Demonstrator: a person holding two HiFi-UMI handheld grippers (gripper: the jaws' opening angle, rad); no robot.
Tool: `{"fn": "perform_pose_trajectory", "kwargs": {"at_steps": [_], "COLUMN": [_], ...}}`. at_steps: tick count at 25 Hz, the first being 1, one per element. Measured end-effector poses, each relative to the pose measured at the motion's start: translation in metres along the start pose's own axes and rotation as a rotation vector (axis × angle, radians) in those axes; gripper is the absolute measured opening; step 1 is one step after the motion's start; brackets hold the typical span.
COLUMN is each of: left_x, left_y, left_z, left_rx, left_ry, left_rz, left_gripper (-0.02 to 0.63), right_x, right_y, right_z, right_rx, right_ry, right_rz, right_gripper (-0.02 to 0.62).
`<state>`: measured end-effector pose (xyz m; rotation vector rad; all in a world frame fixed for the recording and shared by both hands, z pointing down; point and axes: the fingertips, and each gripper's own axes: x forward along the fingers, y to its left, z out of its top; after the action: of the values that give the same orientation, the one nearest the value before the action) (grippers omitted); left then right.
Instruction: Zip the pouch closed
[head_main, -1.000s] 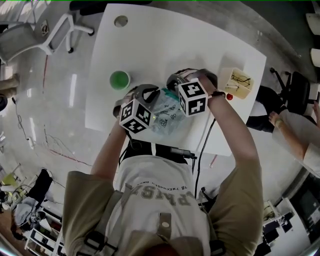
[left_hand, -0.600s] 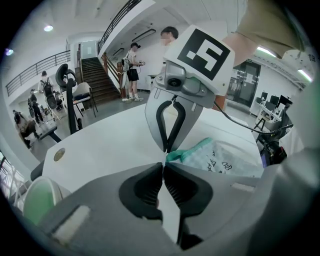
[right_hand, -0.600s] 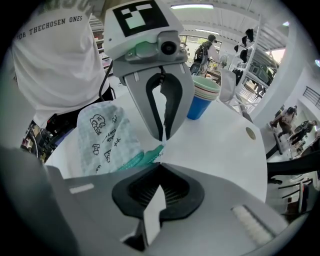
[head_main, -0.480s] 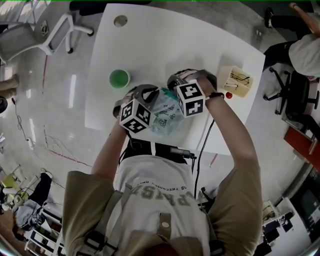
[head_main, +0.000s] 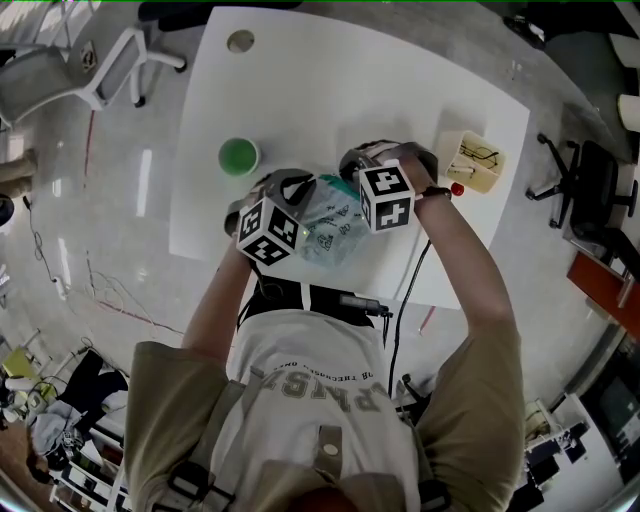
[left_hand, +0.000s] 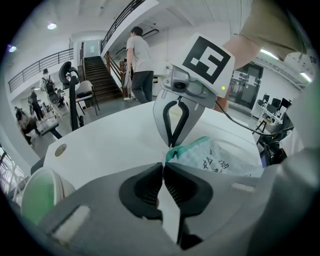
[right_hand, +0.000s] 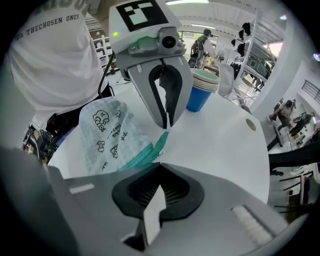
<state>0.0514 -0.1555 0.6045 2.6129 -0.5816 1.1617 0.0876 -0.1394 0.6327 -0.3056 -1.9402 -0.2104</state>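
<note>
a green cup (head_main: 240, 158) sits on the white worktop (head_main: 300, 80), well to the left of the pouch (head_main: 335, 228). just left of the pouch's teal zip end, my left gripper (left_hand: 163, 165) has its jaws closed on that end, pinning it. the pouch lies on the worktop between my two grippers. it is white, with small black doodles and scribbled words too small to read. at the same teal end, my right gripper (right_hand: 159, 167) has its jaws pressed together on the zip edge. i judge it holds the pull tab, though that is too small to tell. the step in hand looks like the start of zipping, with one end anchored and the pull pinched. next i would need to draw the right jaws along the teal strip, away from the left, keeping the fabric taut. well to the right of the pouch stands a pale box (head_main: 473, 163) holding spectacles. my white shirt (right_hand: 50, 55) reads "thechosen ones".
</note>
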Motion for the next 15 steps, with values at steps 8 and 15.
{"fn": "perform_pose_trajectory", "kwargs": {"at_steps": [8,15], "left_x": [-0.0025,-0.0056], "left_y": [-0.0031,-0.0066], "left_z": [-0.0044,-0.0068], "left_rx": [-0.012,-0.02], "left_ry": [0.006,0.002], "left_rz": [-0.006,-0.009], "left_gripper": [0.023,0.023], "right_x": [0.0031,0.0048], "right_y": [0.0052,0.0078], "right_z": [-0.0007,0.0004], "right_rx": [0.012,0.001], "right_ry": [0.014,0.03], "right_rz": [0.011,0.019], "right_gripper": [0.0,0.0]}}
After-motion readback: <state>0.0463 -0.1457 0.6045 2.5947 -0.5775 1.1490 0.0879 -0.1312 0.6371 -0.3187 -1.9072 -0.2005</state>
